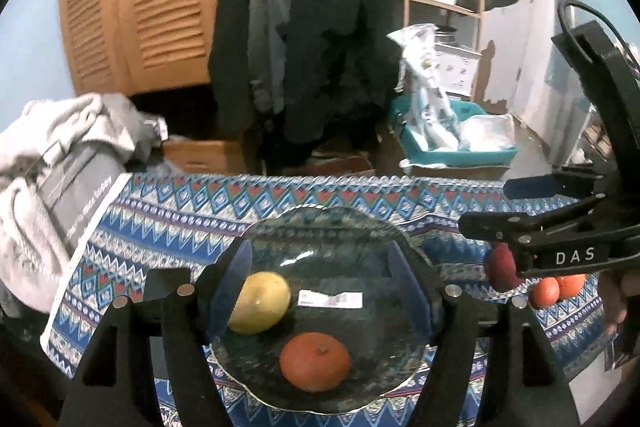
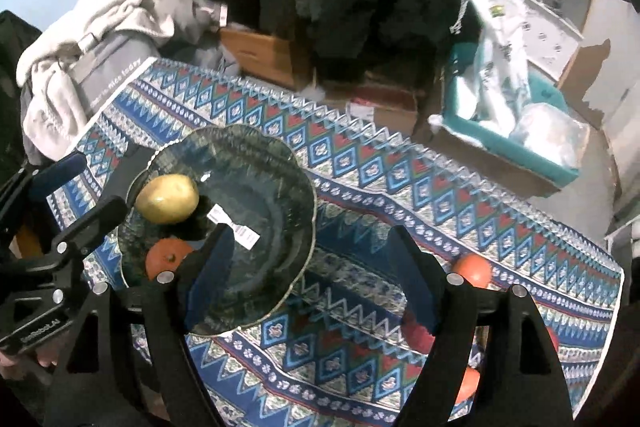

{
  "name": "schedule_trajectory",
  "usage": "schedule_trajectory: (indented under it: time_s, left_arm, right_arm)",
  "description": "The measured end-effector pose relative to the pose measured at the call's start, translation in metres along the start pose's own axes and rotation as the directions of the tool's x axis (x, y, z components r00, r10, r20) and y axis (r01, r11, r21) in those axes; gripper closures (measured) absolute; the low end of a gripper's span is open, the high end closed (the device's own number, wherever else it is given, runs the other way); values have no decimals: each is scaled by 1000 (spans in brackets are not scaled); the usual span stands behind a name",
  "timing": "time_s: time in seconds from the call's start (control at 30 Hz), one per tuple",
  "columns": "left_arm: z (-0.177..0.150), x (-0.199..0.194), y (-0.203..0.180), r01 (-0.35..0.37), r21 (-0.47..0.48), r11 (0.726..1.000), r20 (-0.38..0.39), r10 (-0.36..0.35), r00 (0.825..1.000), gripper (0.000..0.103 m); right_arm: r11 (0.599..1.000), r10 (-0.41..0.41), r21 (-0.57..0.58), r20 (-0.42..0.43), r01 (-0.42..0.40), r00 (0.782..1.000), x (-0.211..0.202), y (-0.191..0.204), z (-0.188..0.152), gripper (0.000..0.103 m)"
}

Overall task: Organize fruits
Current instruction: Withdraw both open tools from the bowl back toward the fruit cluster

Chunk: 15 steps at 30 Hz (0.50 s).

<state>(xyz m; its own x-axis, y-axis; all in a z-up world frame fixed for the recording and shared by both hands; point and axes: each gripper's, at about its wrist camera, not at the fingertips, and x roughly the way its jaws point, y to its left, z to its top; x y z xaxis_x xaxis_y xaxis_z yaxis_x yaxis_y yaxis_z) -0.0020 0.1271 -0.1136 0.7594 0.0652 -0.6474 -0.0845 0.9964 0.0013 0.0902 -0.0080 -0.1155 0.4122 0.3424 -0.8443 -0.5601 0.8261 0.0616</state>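
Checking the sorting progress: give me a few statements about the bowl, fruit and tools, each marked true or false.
1. The glass bowl holds a yellow fruit and an orange fruit. True.
2. The left tool grips the yellow fruit. False: it is open, holding nothing.
3. Fruit remains on the patterned cloth outside the bowl. True: an orange one lies there.
4. The right tool holds an apple. False: it is open and empty.
5. The bowl bears a white sticker. True.

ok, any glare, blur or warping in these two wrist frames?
Left wrist: glare streaks on the glass bowl, fisheye bends the tablecloth edge, background soft. Right wrist: bowl reflections again, white bag smeared, corners vignetted black.
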Motion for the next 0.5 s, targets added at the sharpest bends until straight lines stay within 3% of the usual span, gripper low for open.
schedule_trajectory:
  time_s: [0.3, 0.5]
  left_arm:
    - [11, -11, -38, 104, 53, 993, 0, -104, 995, 26]
    - [19, -10, -57, 115, 43, 992, -47, -113, 992, 26]
  right_arm:
    - [999, -35, 27, 78, 33, 996, -40, -22, -11, 24]
    - [996, -79, 40, 99, 75, 992, -62, -41, -24, 24]
